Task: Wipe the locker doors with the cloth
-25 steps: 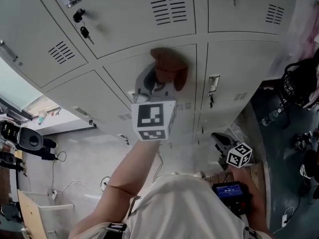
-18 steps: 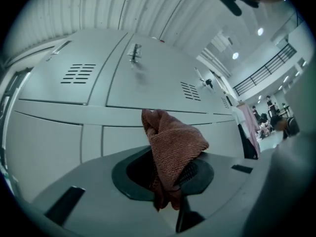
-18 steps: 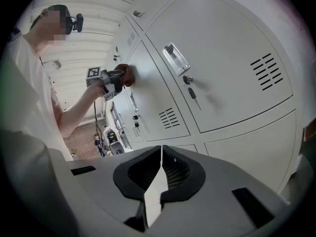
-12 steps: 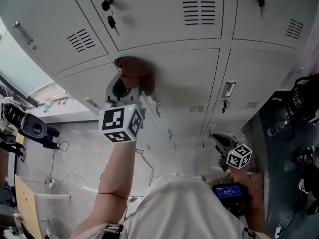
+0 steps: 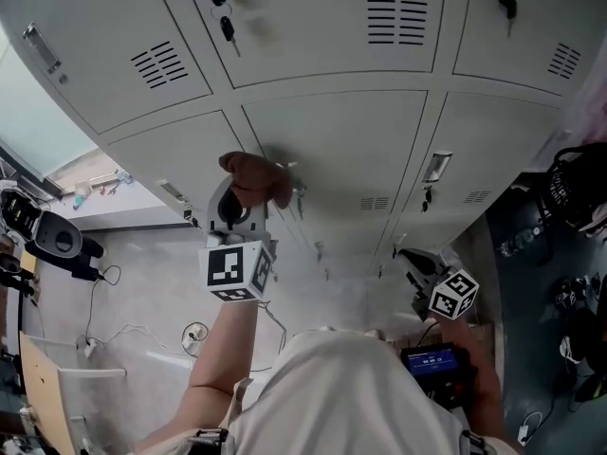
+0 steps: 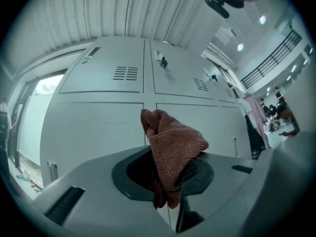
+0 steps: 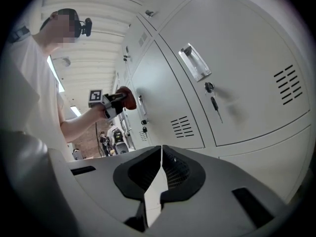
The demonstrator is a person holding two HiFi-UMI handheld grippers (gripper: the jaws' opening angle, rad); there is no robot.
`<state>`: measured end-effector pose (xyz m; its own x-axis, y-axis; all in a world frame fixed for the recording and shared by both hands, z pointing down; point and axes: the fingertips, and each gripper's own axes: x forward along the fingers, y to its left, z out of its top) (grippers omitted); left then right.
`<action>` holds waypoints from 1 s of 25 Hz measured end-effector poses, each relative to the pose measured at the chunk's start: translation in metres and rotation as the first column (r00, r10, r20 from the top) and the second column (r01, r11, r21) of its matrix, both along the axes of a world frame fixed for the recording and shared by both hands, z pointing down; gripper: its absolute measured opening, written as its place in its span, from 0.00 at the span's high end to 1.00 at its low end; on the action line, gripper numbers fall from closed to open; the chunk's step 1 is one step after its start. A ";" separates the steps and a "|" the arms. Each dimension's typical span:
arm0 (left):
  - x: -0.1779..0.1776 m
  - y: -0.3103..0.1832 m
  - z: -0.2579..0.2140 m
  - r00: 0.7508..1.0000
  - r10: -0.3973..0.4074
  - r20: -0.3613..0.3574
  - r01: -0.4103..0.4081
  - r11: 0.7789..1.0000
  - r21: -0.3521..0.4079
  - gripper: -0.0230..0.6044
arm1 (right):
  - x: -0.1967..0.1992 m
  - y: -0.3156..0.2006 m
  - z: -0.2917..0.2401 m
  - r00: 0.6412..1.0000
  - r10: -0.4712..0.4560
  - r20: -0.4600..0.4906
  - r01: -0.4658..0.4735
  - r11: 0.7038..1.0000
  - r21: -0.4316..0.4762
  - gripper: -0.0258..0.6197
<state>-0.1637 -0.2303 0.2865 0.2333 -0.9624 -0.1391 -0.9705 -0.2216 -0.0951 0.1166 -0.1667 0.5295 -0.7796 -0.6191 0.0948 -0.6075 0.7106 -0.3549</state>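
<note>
Wipe in progress. Left gripper [image 6: 170, 174] clamped on brown cloth [image 6: 173, 142], wad sticking out past the fingertips, at or just off the grey locker door [image 5: 351, 140]; contact unclear. Next: press in, sweep right of the fingers across bare panel, dodge the latch handle [image 5: 434, 167]. Right gripper [image 7: 159, 177] closed, empty, low, well apart. Painted steel, louvre vents; pale floor [image 5: 142, 292] left, dark bag [image 5: 574, 173] right.

- I see a key [image 5: 228, 28] dangling from its lock near the top.
- A black bag [image 5: 574, 183] sits at the far right.
- A small blue-lit screen [image 5: 432, 358] glows at lower right.
- A white cable [image 5: 194, 333] lies on the pale floor [image 5: 142, 292].
</note>
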 end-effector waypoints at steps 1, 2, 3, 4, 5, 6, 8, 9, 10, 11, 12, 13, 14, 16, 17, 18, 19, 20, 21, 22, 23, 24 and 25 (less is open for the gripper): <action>0.006 0.005 0.012 1.000 0.027 -0.006 -0.027 1.000 -0.016 0.84 | -0.001 0.000 -0.004 1.000 -0.003 0.000 0.003 1.000 0.012 0.93; 0.013 0.011 0.025 0.998 0.055 -0.012 -0.056 0.998 -0.034 0.84 | -0.002 0.001 -0.008 1.000 -0.005 -0.001 0.005 1.000 0.023 0.93; 0.020 0.016 0.037 0.996 0.083 -0.017 -0.084 0.995 -0.051 0.84 | -0.003 0.001 -0.012 1.000 -0.006 -0.002 0.006 0.999 0.032 0.93; 0.025 0.021 0.049 0.994 0.108 -0.022 -0.110 0.992 -0.068 0.84 | -0.004 0.002 -0.015 1.000 -0.005 -0.003 0.005 0.999 0.040 0.93; 0.030 0.026 0.062 0.991 0.130 -0.025 -0.132 0.987 -0.089 0.84 | -0.004 0.002 -0.018 1.000 -0.003 -0.002 0.003 0.999 0.047 0.93; 0.035 0.030 0.076 0.988 0.151 -0.026 -0.153 0.982 -0.114 0.84 | -0.005 0.002 -0.021 1.000 0.000 -0.001 0.000 0.999 0.052 0.93; 0.044 0.037 0.102 0.982 0.189 -0.012 -0.188 0.970 -0.156 0.84 | -0.007 0.002 -0.024 1.000 0.004 0.002 -0.004 0.998 0.060 0.93; 0.048 0.040 0.113 0.978 0.208 0.004 -0.205 0.964 -0.168 0.84 | -0.008 0.003 -0.025 1.000 0.005 0.002 -0.005 0.998 0.062 0.93; 0.052 0.043 0.121 0.974 0.226 0.022 -0.219 0.960 -0.173 0.84 | -0.009 0.003 -0.026 1.000 0.003 0.001 -0.004 0.998 0.064 0.93; 0.055 0.045 0.127 0.970 0.241 0.037 -0.231 0.957 -0.173 0.84 | -0.009 0.004 -0.027 1.000 0.001 -0.002 -0.001 0.998 0.064 0.93; 0.057 0.047 0.133 0.966 0.254 0.046 -0.243 0.954 -0.176 0.84 | -0.010 0.005 -0.028 1.000 -0.001 -0.006 0.002 0.998 0.063 0.93; 0.058 0.049 0.139 0.962 0.268 0.051 -0.254 0.949 -0.184 0.84 | -0.011 0.007 -0.028 1.000 -0.002 -0.012 0.003 0.998 0.062 0.93; 0.059 0.051 0.145 0.958 0.281 0.054 -0.266 0.944 -0.195 0.84 | -0.011 0.008 -0.028 1.000 -0.002 -0.015 0.002 0.998 0.061 0.93; 0.061 0.055 0.158 0.951 0.304 0.054 -0.285 0.932 -0.223 0.84 | -0.012 0.011 -0.028 1.000 0.003 -0.015 -0.002 0.998 0.056 0.93; 0.062 0.057 0.164 0.949 0.311 0.051 -0.292 0.927 -0.237 0.84 | -0.013 0.012 -0.028 1.000 0.005 -0.016 -0.004 0.999 0.054 0.93; 0.064 0.059 0.171 0.947 0.318 0.046 -0.298 0.921 -0.250 0.84 | -0.014 0.013 -0.028 1.000 0.004 -0.017 -0.003 0.999 0.052 0.93; 0.065 0.061 0.176 0.944 0.326 0.041 -0.305 0.916 -0.262 0.84 | -0.015 0.013 -0.028 1.000 0.004 -0.019 -0.003 0.999 0.050 0.93; 0.068 0.063 0.181 0.941 0.336 0.037 -0.313 0.910 -0.272 0.84 | -0.016 0.014 -0.028 1.000 0.004 -0.023 -0.003 0.999 0.048 0.93; 0.070 0.064 0.185 0.938 0.346 0.035 -0.323 0.904 -0.280 0.84 | -0.016 0.014 -0.027 1.000 0.006 -0.028 -0.004 0.999 0.046 0.93; 0.073 0.065 0.188 0.934 0.356 0.034 -0.333 0.899 -0.286 0.84 | -0.015 0.015 -0.026 0.999 0.009 -0.031 -0.008 0.999 0.043 0.93; 0.075 0.066 0.190 0.930 0.366 0.033 -0.341 0.894 -0.291 0.84 | -0.015 0.016 -0.026 0.999 0.013 -0.034 -0.012 0.999 0.041 0.93; 0.076 0.066 0.192 0.927 0.374 0.032 -0.349 0.890 -0.295 0.84 | -0.014 0.016 -0.026 0.999 0.018 -0.036 -0.017 0.999 0.039 0.93; 0.077 0.067 0.193 0.924 0.381 0.031 -0.355 0.886 -0.297 0.84 | -0.013 0.017 -0.026 0.999 0.023 -0.039 -0.022 0.999 0.038 0.93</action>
<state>-0.0862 -0.1638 0.4792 0.5768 -0.8010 0.1607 -0.8050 -0.5907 -0.0553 0.1031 -0.1496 0.5039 -0.7615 -0.6403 0.1009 -0.6364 0.7091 -0.3037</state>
